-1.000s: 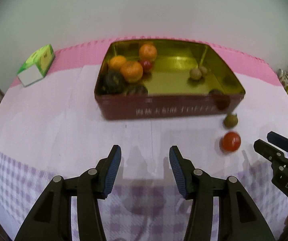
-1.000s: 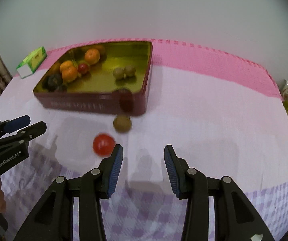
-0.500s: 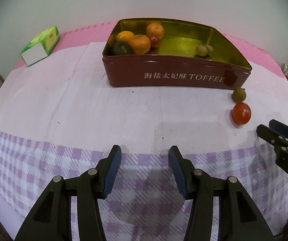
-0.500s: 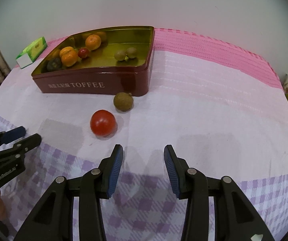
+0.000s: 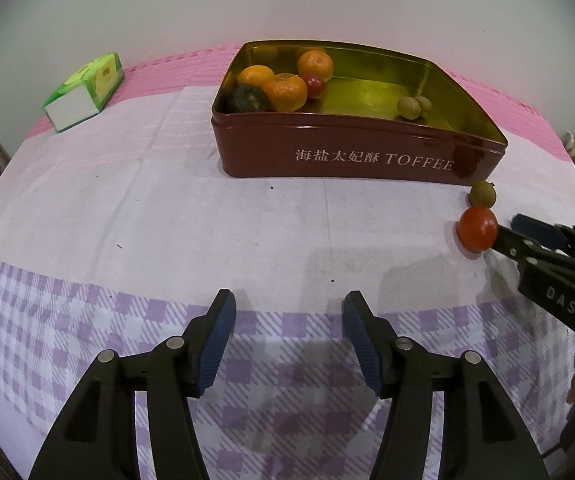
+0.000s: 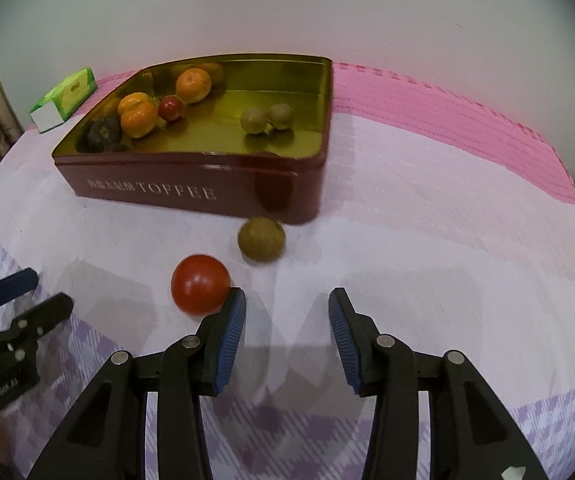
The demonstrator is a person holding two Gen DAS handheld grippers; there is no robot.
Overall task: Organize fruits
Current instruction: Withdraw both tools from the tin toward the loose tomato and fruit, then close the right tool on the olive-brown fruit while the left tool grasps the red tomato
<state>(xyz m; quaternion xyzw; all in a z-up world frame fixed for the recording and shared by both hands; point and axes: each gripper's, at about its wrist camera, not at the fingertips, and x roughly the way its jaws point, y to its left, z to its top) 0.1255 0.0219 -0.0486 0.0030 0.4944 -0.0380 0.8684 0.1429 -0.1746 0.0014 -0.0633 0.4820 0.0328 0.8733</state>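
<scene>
Even indoor light, soft shadows on tablecloth (image 5: 167, 220); fisheye bending, dark corner vignette, sharp focus.

Plain white wall (image 5: 327, 0) behind a table (image 5: 167, 220) under pink-and-lilac cloth

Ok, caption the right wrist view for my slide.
Open right gripper beside a red tomato outside the fruit tin.
</scene>
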